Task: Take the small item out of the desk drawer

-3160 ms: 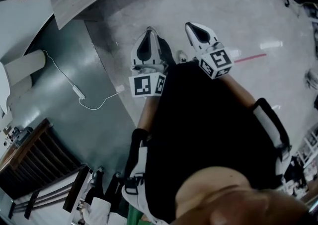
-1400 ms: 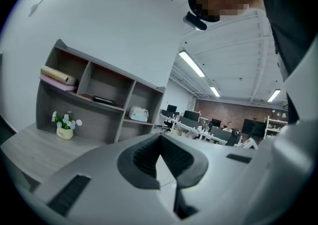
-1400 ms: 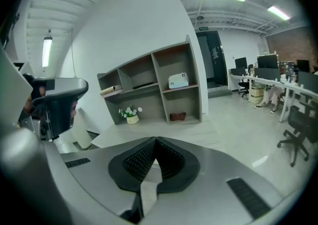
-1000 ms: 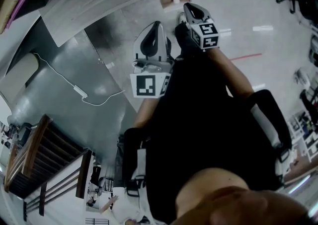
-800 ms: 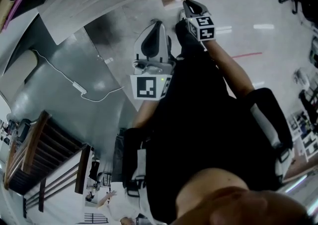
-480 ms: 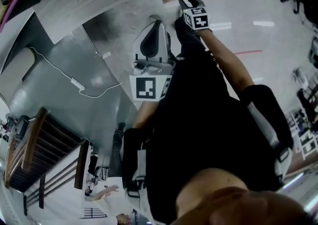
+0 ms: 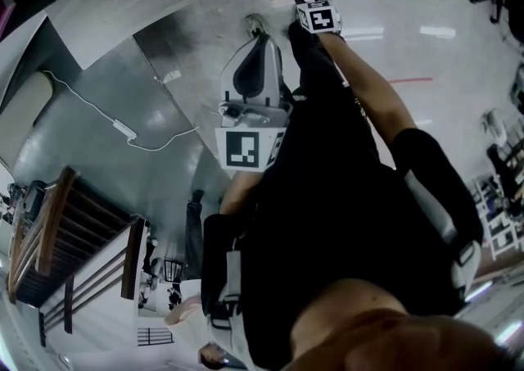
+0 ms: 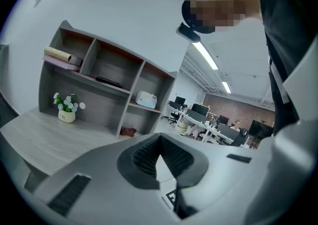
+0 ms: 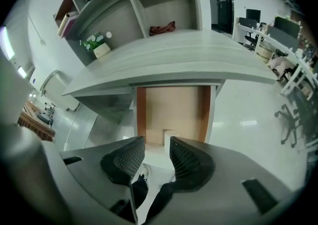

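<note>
Right claw (image 9: 156, 145) now reaches down toward open drawer (image 9: 174, 110) under worktop (image 9: 164, 65). Its jaws have just been opening, nothing between them yet. Item (image 9: 169, 137) (small white block) lies in drawer, just beyond tips. Grasp looks next. Left claw (image 8: 159, 142) closed, idle.

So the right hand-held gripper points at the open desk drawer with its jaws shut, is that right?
Not quite: the right gripper view shows the right hand-held gripper with jaws apart, just opening, nothing between them. It does point at the open desk drawer.
</note>
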`<state>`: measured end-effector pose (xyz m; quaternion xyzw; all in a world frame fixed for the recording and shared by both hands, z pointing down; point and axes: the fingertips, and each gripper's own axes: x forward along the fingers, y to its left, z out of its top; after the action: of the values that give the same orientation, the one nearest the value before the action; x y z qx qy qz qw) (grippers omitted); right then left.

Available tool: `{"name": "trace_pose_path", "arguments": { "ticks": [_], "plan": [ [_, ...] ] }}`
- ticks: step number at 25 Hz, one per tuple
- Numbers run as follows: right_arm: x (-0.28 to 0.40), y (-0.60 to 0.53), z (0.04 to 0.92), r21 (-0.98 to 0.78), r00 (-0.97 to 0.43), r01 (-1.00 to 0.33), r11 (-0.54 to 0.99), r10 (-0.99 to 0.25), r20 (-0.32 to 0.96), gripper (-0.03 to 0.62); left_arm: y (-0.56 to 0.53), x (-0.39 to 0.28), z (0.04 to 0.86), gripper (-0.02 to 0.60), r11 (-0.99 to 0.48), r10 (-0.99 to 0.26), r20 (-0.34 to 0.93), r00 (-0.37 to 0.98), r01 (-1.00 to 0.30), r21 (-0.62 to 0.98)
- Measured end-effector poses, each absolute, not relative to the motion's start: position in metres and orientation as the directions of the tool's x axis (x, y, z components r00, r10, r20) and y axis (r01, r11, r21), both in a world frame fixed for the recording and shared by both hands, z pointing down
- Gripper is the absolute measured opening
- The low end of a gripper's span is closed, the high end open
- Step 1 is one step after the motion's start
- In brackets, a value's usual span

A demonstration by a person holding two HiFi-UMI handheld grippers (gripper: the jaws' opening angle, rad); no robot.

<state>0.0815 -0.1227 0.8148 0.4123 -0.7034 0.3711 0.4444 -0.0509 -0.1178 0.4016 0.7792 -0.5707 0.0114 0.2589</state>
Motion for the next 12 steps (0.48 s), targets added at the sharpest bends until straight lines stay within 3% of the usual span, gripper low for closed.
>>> {"name": "trace_pose_path", "arguments": {
  "ticks": [12],
  "plan": [
    [0.081, -0.117, 0.883, -0.198, -0.252, -0.913, 0.356, -0.113, 0.961, 0.156, -0.120, -0.046, 0.425, -0.009, -0.177, -0.871, 0.358, 0.337, -0.894, 0.411]
  ]
}}
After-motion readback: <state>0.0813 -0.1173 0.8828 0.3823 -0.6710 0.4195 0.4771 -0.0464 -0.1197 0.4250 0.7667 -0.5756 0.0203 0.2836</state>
